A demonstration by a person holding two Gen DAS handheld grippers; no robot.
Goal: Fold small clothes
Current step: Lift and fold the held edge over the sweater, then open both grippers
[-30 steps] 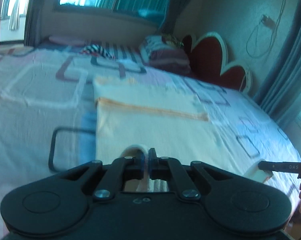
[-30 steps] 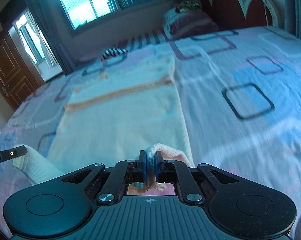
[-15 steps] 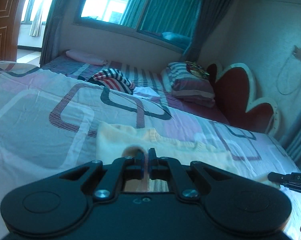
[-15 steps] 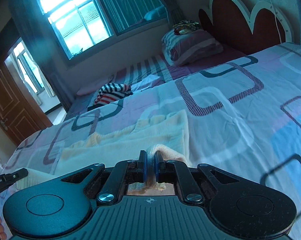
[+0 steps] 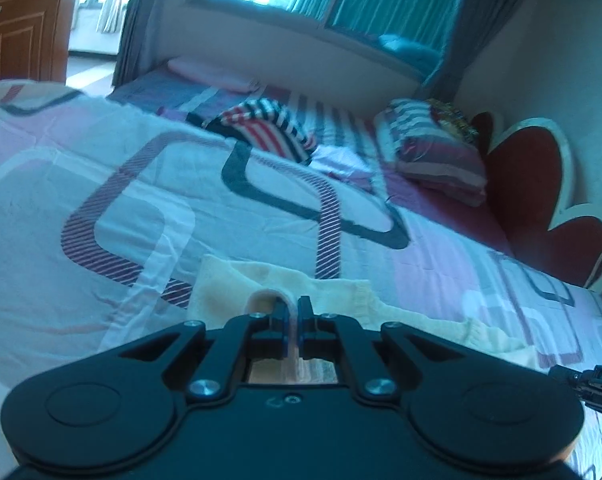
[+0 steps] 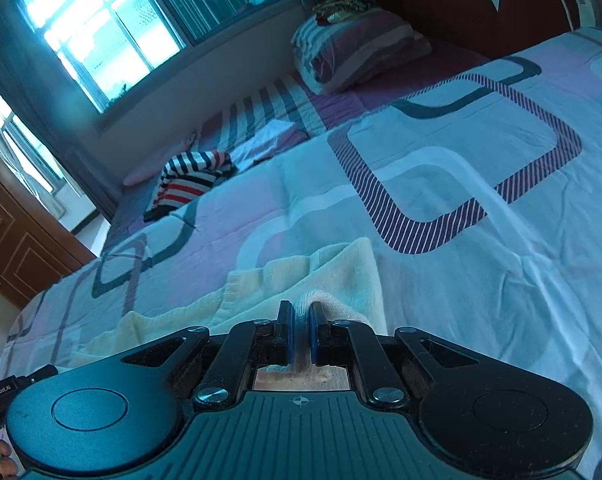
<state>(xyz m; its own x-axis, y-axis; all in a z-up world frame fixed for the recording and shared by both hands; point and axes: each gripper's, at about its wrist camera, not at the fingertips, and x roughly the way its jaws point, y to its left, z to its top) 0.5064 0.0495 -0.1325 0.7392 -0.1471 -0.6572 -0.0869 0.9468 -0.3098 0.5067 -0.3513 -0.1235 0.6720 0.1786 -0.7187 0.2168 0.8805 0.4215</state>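
1. Left wrist view: the left gripper (image 5: 293, 312) has its jaws closed to a narrow gap, pinching a raised fold of the cream garment (image 5: 341, 300).
2. Left wrist view: the garment is pale yellow-cream, soft and ribbed along its far edge. It lies on the patterned bedspread (image 5: 101, 160), just ahead of the gripper. Its far edge is uneven, with a dip near the middle.
3. Left wrist view: the garment stretches right toward the tip of the right gripper (image 5: 581, 380), which shows at the picture's right edge.
4. Left wrist view: farther up the bed lie a striped garment (image 5: 265, 128), a striped pillow (image 5: 433, 148) and a red headboard (image 5: 541, 200).
5. Right wrist view: the right gripper (image 6: 299, 332) has its jaws nearly together, clamped on a bunched fold of the cream garment (image 6: 333, 276).
6. Right wrist view: the cloth looks like fine knit or terry, with a ribbed band at its far left edge. It spreads left from the jaws across the bedspread (image 6: 461, 160), layered in soft folds.
7. Right wrist view: part of the left gripper (image 6: 17, 384) and a fingertip (image 6: 5, 448) show at the lower left corner.
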